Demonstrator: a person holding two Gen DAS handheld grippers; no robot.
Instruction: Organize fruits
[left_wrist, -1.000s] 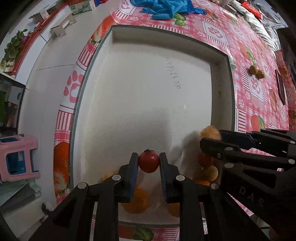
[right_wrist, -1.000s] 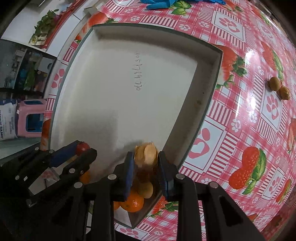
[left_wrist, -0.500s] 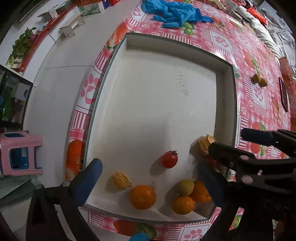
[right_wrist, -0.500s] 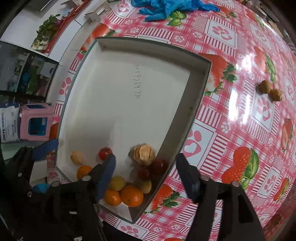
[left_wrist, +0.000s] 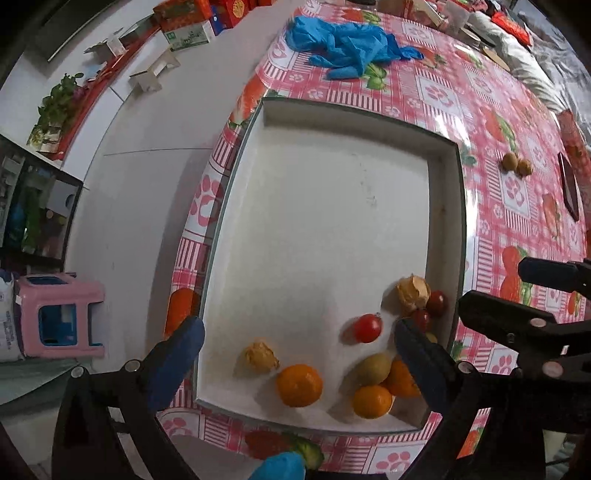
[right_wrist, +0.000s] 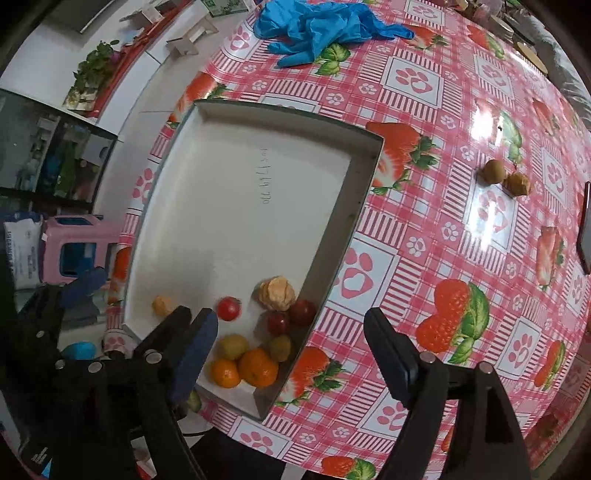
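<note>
Seen from the left wrist, the left gripper is held spread wide above the near end of the white tray, with nothing pinched. Between and just beyond its fingers lie a red tomato, a husked physalis and an orange.

From the right wrist, the right gripper is seen with jaws just opened, empty, above the tray's near corner. Beyond them a second physalis rests inside, while two small brown fruits lie well apart on the tablecloth.

in my tray i count three oranges, three cherry tomatoes, two husked groundcherries and two green fruits; two more fruits upper right.
</note>
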